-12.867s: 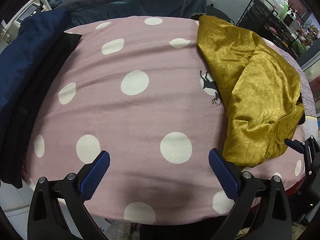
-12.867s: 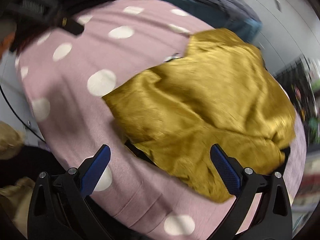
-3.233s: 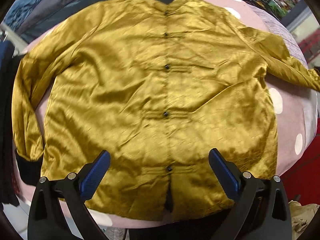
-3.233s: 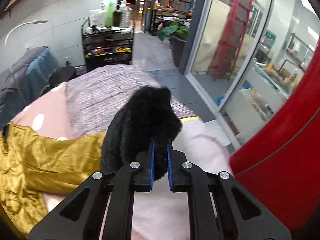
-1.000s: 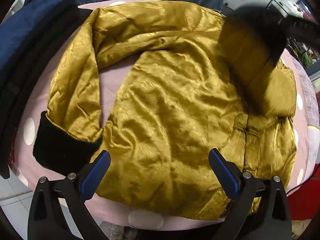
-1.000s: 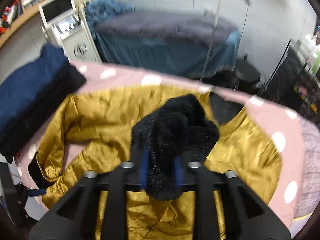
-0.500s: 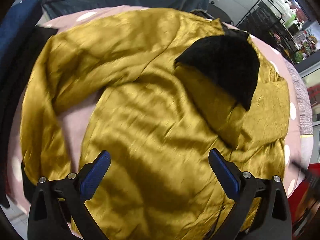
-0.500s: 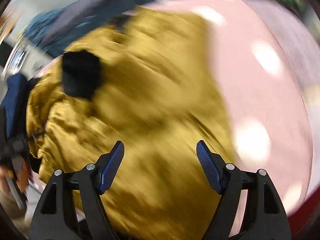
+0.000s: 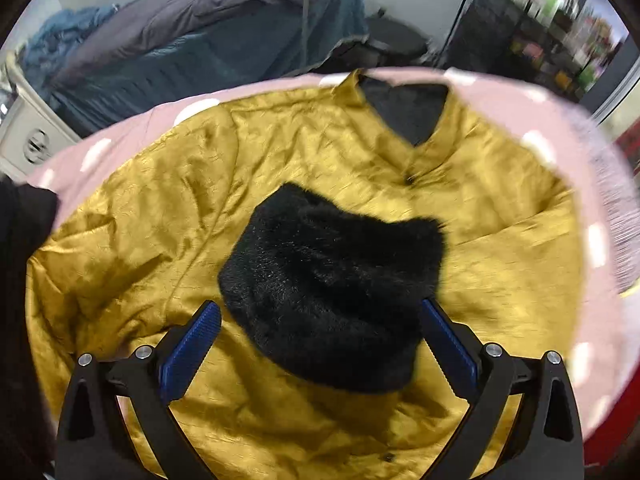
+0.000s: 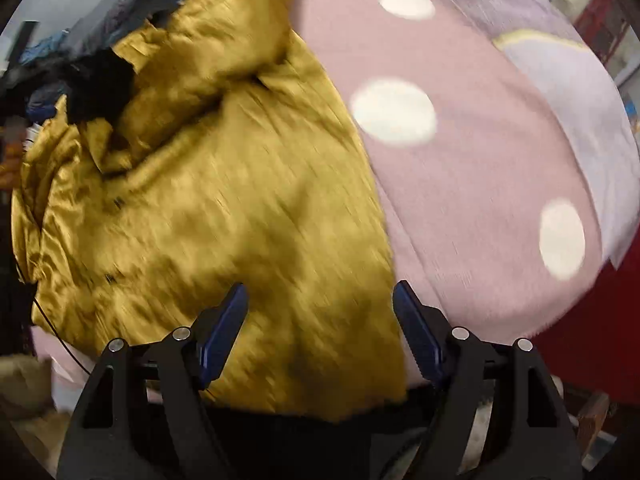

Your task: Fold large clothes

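Observation:
A gold satin jacket (image 9: 168,200) with a black lining lies on the pink polka-dot table cover (image 9: 532,112). One sleeve is folded across its chest, and the sleeve's black furry cuff (image 9: 332,284) lies in the middle. My left gripper (image 9: 318,336) is open just above that cuff, its jaws to either side. In the right wrist view the jacket (image 10: 208,208) covers the left half of the cover (image 10: 472,168), blurred by motion. My right gripper (image 10: 320,328) is open over the jacket's hem near the table's front edge, holding nothing.
A bed with grey and blue covers (image 9: 192,36) stands behind the table. A black shelf rack (image 9: 516,28) stands at the back right. Dark folded clothes (image 9: 20,220) lie at the table's left edge. A lilac cloth (image 10: 560,76) lies at the right.
My right gripper has let go of the black cuff, leaving the sleeve folded over the chest, and swung to the hem. My left gripper has moved in close over the cuff.

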The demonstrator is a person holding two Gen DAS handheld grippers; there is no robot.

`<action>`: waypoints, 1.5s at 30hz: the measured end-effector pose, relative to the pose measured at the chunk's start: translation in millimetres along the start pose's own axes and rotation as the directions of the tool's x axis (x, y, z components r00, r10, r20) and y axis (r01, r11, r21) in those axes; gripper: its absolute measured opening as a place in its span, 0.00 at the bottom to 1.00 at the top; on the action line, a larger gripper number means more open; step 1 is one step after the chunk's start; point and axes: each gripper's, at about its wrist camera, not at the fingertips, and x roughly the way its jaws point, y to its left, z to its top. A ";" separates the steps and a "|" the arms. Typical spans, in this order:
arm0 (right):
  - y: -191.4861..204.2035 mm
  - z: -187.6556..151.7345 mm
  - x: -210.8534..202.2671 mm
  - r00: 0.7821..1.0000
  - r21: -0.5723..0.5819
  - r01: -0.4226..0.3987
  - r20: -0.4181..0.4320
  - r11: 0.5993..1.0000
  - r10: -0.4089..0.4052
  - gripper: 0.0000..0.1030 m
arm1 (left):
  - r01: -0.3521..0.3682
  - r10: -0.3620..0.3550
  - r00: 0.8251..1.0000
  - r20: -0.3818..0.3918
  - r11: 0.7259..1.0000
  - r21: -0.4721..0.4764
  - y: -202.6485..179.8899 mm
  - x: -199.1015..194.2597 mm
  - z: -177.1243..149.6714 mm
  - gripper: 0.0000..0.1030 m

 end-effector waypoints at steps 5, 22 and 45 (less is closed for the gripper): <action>28.3 59.7 0.9 0.996 -0.024 -0.073 0.053 0.997 0.075 0.72 | -0.117 0.111 0.993 -0.043 0.982 -0.150 46.4 2.5 -19.0 0.78; 32.4 177.3 37.0 0.979 0.126 -0.182 0.120 0.975 0.167 0.72 | 0.042 -0.041 0.999 0.012 0.890 -0.454 170.5 -52.0 -132.0 0.89; -46.8 206.7 44.2 0.957 0.273 -0.239 0.230 0.932 0.178 0.08 | 0.083 -0.072 0.985 0.157 0.995 -0.064 54.5 -20.2 22.8 0.08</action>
